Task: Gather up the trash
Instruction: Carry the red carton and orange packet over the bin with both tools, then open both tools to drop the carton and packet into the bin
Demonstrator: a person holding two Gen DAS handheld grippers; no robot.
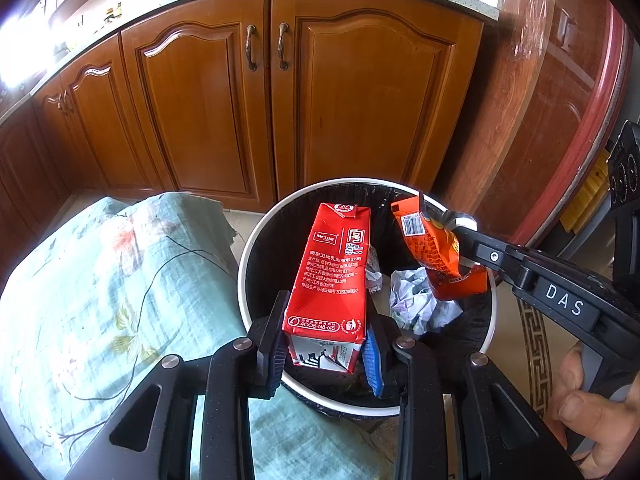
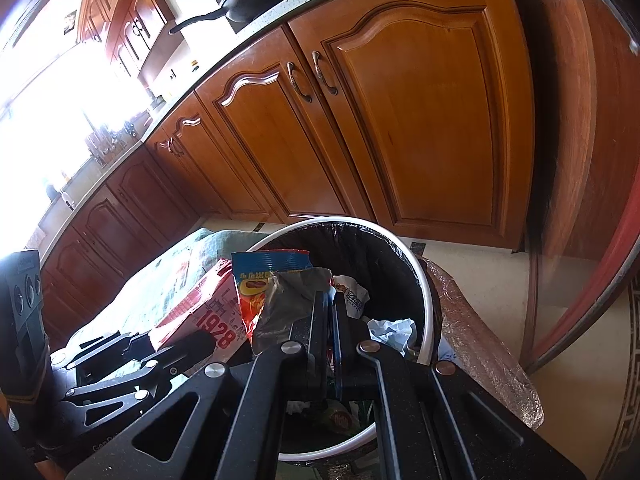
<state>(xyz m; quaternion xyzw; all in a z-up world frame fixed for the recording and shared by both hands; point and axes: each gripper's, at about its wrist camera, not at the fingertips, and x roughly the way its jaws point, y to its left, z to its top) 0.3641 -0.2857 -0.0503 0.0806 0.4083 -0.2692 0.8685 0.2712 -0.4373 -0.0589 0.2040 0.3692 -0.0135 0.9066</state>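
Left tongs pinching red milk carton over bin, right tongs pressed together on orange snack wrapper just beside, crumpled paper lying in bin below both tongs, wood cabinets beyond.

Red carton (floral teal cloth)

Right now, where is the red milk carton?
The red milk carton is clamped in the left claw over the open trash bin, left of the orange snack wrapper that the right claw holds.
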